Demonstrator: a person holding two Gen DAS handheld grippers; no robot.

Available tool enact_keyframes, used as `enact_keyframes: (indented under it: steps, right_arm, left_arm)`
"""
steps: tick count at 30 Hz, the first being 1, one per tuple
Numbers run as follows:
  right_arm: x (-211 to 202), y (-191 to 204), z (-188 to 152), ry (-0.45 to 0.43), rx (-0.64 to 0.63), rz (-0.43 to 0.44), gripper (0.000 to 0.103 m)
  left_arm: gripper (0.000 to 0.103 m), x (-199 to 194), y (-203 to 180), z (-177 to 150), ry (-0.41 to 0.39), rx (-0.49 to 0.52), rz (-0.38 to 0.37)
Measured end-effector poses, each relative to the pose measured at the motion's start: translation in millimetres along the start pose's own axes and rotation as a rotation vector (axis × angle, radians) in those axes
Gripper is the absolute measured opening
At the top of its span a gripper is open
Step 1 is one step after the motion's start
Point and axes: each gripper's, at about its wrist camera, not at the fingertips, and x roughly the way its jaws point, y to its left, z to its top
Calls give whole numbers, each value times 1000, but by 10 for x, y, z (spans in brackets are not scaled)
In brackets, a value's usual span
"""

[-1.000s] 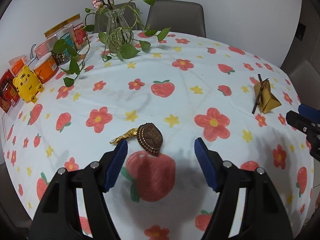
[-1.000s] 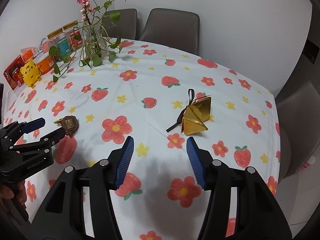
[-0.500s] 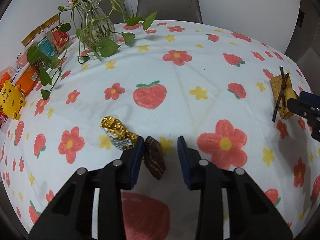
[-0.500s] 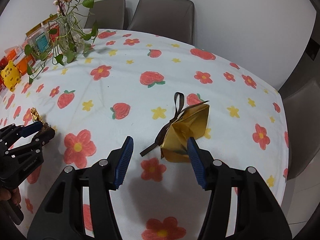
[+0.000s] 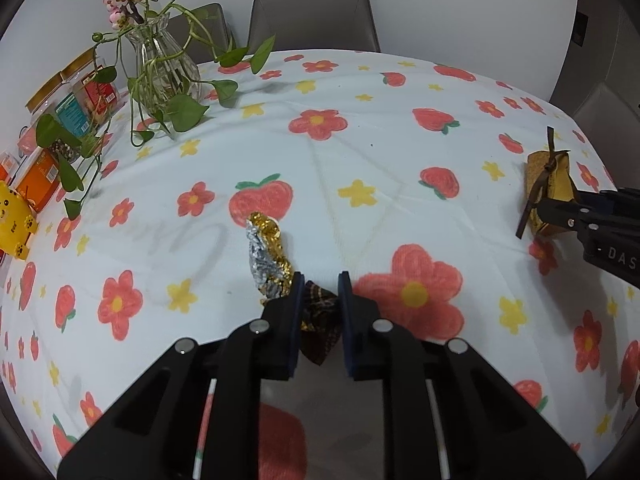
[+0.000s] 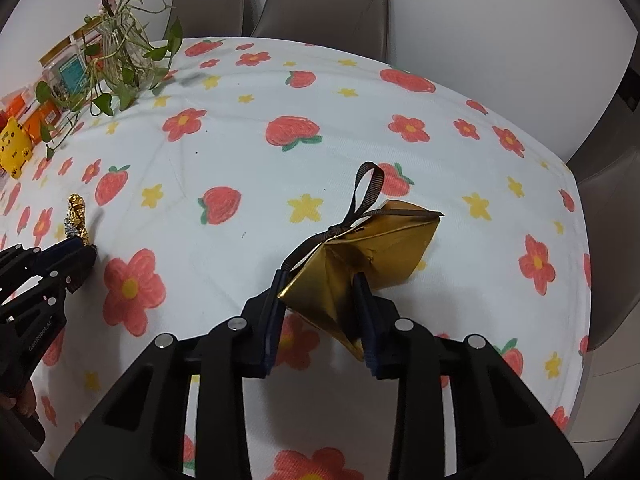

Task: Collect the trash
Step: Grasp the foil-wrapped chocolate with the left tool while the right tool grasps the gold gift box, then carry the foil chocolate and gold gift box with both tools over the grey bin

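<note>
My left gripper (image 5: 319,280) is shut on a brown paper candy cup (image 5: 320,320), with a crumpled gold and silver foil wrapper (image 5: 266,256) sticking out past its left finger. My right gripper (image 6: 320,278) is shut on a gold paper gift box (image 6: 360,264) with a brown ribbon (image 6: 360,196); the box tilts up between the jaws. The box (image 5: 550,184) and the right gripper (image 5: 540,206) also show at the right edge of the left wrist view. The left gripper (image 6: 90,250) and foil (image 6: 77,216) show at the left of the right wrist view.
The round table (image 5: 360,152) has a white cloth with flowers and strawberries. A glass vase (image 5: 164,68) with trailing vines stands at the back left. Snack jars (image 5: 76,100) and a yellow tiger toy (image 5: 14,220) line the left edge. Grey chairs (image 5: 316,16) stand behind.
Both grippers moved forward and closed. The left went from open to shut on the brown cup by the foil. The right went from open to shut on the gold box.
</note>
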Motion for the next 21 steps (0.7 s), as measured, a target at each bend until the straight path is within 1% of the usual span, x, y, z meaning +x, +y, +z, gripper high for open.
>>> enact_keyframes:
  steps: [4, 9, 14, 21]
  right_arm:
    - [-114, 86, -52, -10, -13, 21, 31]
    - [-267, 218, -140, -17, -38, 43, 31]
    - [-502, 371, -263, -30, -59, 61, 31]
    - [-848, 535, -443, -59, -64, 62, 31]
  left_arm:
    - [16, -74, -52, -55, -7, -1, -18]
    - [16, -256, -67, -125, -29, -10, -39]
    - [16, -531, -50, -203, -62, -21, -62]
    - [16, -906, -72, -352, -110, 7, -90]
